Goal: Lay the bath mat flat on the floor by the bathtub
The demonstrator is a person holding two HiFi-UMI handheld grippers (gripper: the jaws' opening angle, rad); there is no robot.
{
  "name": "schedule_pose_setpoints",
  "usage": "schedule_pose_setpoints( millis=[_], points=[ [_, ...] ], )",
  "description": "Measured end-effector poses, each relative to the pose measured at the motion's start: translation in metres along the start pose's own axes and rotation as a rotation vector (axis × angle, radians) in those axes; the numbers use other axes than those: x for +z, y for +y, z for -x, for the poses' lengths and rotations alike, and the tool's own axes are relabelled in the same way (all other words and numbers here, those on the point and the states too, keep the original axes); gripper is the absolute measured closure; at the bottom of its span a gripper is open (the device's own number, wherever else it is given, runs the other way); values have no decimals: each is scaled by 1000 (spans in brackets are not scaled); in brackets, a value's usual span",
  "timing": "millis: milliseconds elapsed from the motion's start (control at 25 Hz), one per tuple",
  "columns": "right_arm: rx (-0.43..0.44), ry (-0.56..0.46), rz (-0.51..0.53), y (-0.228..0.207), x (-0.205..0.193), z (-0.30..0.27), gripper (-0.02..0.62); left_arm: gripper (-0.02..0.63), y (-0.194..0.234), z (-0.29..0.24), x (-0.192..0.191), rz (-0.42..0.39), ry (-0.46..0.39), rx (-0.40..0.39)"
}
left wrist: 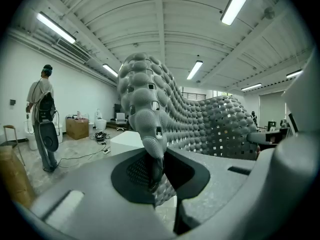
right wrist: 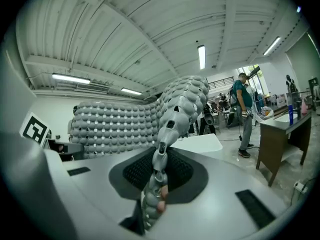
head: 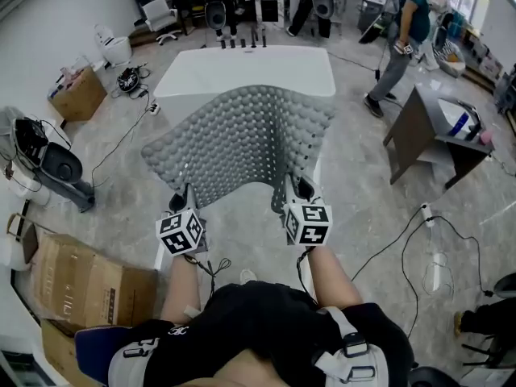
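Observation:
A grey bubbled bath mat (head: 242, 142) with small holes hangs in the air in front of the white bathtub (head: 250, 69). My left gripper (head: 187, 202) is shut on the mat's near left corner. My right gripper (head: 295, 193) is shut on its near right corner. In the left gripper view the mat (left wrist: 150, 114) rises from between the jaws and sweeps off to the right. In the right gripper view the mat (right wrist: 170, 119) runs up out of the jaws and spreads to the left. The far edge of the mat droops towards the tub.
Cardboard boxes (head: 76, 285) sit at the lower left, another box (head: 78, 95) at the far left. A dark desk (head: 431, 139) stands on the right, with cables (head: 419, 248) across the floor. A person (head: 403, 39) walks at the back right. Another person (left wrist: 42, 119) stands left of the tub.

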State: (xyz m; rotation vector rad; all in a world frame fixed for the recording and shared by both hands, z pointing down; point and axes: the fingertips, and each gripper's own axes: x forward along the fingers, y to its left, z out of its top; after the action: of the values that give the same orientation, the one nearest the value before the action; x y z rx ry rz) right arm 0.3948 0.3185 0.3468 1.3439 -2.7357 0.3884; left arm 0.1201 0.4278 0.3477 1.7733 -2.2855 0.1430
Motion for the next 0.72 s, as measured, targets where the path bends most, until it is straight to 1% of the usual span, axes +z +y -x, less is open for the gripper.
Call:
schedule_pose_setpoints(
  millis=[160, 360, 560, 720],
  points=[
    [-5, -7, 12, 3, 4, -6, 546, 563, 3, -4, -1, -3, 3, -5],
    [-44, -11, 46, 1, 5, -16, 546, 563, 8, -15, -2, -2, 7, -12],
    [-71, -10, 80, 3, 12, -31, 546, 563, 17, -28, 2, 16, 5, -20],
    [-77, -12, 80, 11, 15, -45, 546, 563, 30, -39, 3, 34, 5, -26]
  ],
)
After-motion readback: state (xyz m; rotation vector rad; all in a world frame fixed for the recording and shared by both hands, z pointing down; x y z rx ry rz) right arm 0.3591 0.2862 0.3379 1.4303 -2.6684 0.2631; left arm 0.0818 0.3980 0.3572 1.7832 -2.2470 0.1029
